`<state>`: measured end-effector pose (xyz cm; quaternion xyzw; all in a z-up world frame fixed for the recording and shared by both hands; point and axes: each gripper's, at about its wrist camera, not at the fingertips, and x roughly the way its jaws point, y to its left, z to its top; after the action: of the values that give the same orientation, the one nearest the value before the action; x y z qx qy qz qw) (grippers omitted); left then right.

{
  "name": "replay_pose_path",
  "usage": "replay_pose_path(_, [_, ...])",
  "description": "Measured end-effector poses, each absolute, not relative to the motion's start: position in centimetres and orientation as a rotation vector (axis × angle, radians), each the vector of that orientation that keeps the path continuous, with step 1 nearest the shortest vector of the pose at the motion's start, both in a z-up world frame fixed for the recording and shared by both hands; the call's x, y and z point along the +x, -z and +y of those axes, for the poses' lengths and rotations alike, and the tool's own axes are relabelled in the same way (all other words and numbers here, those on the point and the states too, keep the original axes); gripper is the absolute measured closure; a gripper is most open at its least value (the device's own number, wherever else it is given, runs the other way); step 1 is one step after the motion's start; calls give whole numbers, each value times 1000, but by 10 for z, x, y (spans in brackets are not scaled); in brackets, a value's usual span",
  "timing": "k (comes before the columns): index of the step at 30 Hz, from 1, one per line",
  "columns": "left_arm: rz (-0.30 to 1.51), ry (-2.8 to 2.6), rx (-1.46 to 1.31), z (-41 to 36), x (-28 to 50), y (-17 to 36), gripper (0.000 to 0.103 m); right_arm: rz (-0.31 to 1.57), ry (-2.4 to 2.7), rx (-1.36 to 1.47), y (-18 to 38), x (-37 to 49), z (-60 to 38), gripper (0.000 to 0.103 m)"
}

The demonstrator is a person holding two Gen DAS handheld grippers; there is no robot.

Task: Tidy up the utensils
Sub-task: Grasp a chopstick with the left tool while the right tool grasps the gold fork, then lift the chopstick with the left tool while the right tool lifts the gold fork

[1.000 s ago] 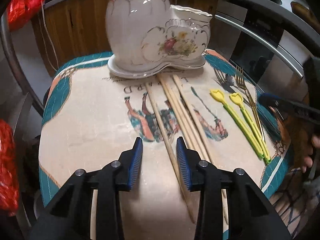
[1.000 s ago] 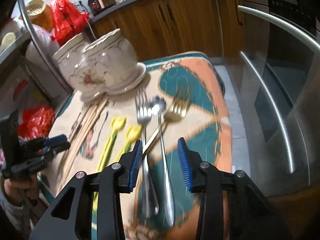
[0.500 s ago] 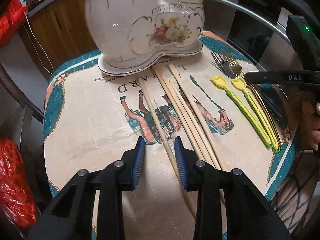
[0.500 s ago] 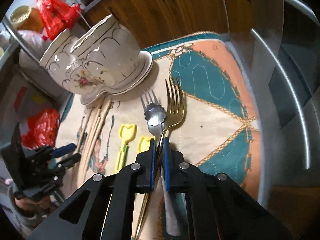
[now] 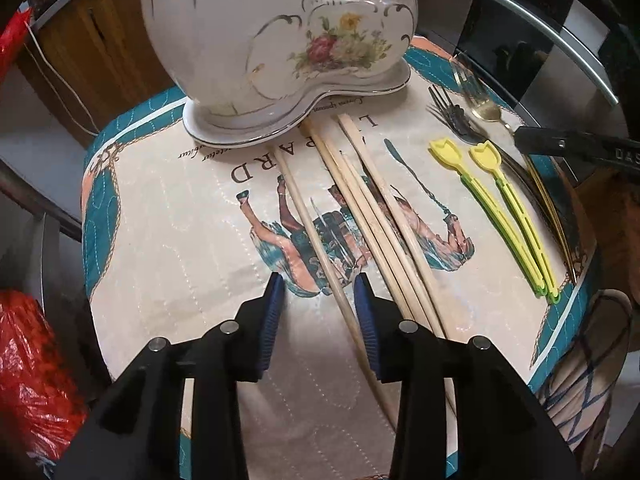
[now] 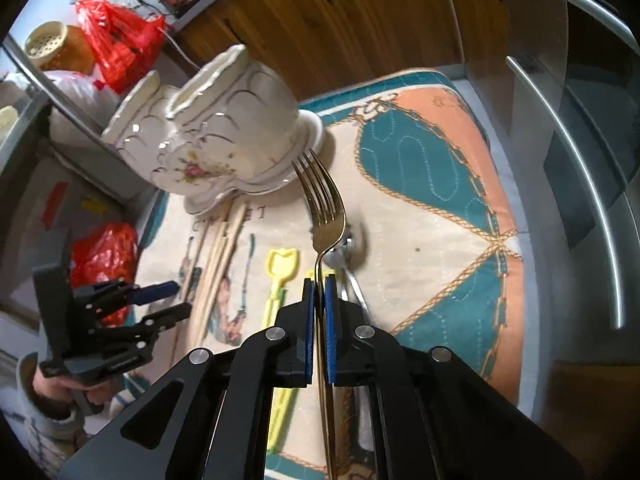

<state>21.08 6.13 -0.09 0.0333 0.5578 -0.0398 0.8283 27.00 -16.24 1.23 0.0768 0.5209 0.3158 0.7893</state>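
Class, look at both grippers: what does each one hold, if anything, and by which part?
The right gripper holds the gold fork by its handle. The left gripper holds nothing; it straddles a chopstick.

The printed cloth point(image 5: 168, 240) is showing the upside-down capitals "ARD", the word's other letters lying hidden under chopsticks point(image 5: 372, 216). The right gripper point(image 5: 576, 147) is bearing the letters "DAS" on its black side

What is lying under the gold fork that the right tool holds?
Under the gold metal fork lies a silver utensil on the printed quilted mat; the right tool covers its handle.
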Motion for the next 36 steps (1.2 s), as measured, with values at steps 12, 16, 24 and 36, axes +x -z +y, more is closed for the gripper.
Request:
replay_pose_path(12, [1110,99,-25,84,176,1,99,1004,-766,156,-46,245,-157,97])
replay_pose_path(16, [978,130,-112,102,148,-10,99,947,-775,123,-53,237,-156,97])
replay_pose_path(24, [706,126,-227,133,98,-49,99,825,-793,105,-70,228,-155,97])
replay_pose_path(36, [383,133,-236,133,104,-112,99,702,-799,31,-94,223,-137,97])
